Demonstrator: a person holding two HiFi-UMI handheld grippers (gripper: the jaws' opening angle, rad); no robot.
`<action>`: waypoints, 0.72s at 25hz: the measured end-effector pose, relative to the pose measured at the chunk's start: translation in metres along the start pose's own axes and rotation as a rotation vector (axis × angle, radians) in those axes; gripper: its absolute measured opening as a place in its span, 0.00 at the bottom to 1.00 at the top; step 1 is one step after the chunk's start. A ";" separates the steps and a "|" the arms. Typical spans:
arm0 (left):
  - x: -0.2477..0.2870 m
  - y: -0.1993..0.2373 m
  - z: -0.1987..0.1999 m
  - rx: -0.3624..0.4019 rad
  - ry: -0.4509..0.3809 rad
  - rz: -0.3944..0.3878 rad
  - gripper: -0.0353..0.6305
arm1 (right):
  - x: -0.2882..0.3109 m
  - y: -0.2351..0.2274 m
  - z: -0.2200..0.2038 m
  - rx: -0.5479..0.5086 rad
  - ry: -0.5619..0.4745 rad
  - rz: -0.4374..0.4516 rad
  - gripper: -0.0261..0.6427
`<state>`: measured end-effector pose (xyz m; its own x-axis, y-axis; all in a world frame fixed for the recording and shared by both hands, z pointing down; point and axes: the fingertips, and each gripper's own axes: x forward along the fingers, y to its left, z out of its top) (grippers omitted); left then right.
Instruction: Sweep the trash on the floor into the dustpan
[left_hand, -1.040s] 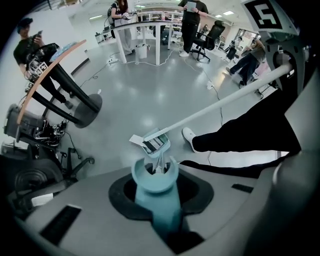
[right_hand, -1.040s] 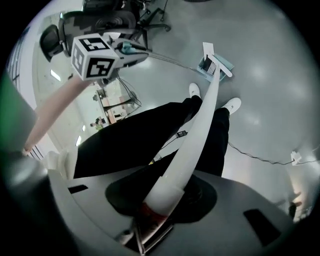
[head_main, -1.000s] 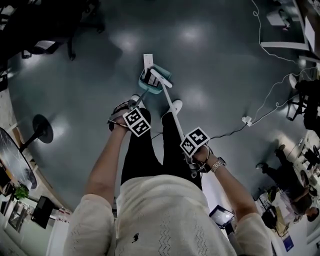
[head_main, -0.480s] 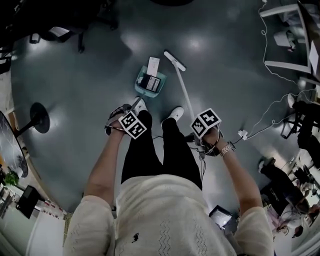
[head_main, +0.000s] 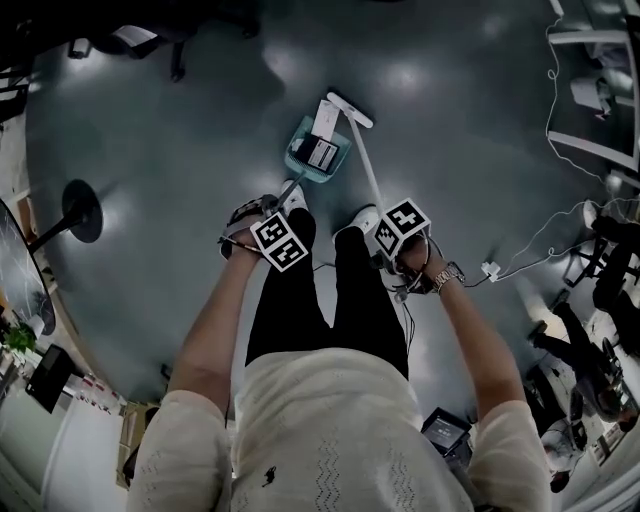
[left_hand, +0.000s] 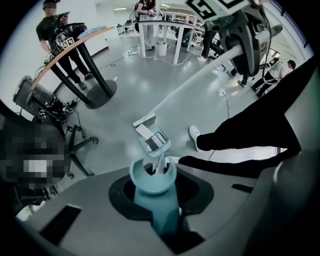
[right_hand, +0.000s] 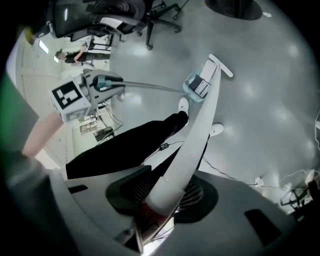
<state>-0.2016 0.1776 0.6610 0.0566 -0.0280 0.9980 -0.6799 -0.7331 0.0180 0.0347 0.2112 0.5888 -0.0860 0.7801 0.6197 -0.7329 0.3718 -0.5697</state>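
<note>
Nearby: office chair (left_hand: 80, 145) | cable plug (head_main: 490, 270) | shoes (head_main: 360, 214) near dustpan (head_main: 318, 152), broom (head_main: 366, 168)

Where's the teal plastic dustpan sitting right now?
In the head view, the teal plastic dustpan sits on the grey floor just ahead of the person's left shoe, with the white broom head at its far right corner.

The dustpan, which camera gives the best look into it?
The head view: it looks almost straight down into the dustpan, showing its teal rim and the trash inside. The left gripper view shows it small, beyond its own handle; the right gripper view shows it small beside the broom pole.
</note>
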 end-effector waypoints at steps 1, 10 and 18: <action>0.000 0.000 -0.001 -0.003 -0.001 -0.004 0.19 | 0.008 0.006 -0.009 -0.011 0.020 0.000 0.25; -0.001 0.008 -0.006 0.006 -0.004 -0.004 0.19 | 0.071 0.063 -0.079 -0.060 0.126 0.058 0.25; 0.000 0.004 -0.006 0.019 -0.006 0.003 0.19 | 0.082 0.071 -0.078 -0.030 0.087 0.069 0.25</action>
<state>-0.2093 0.1786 0.6614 0.0592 -0.0342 0.9977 -0.6663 -0.7456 0.0139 0.0285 0.3410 0.5574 -0.0756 0.8448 0.5297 -0.7068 0.3293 -0.6261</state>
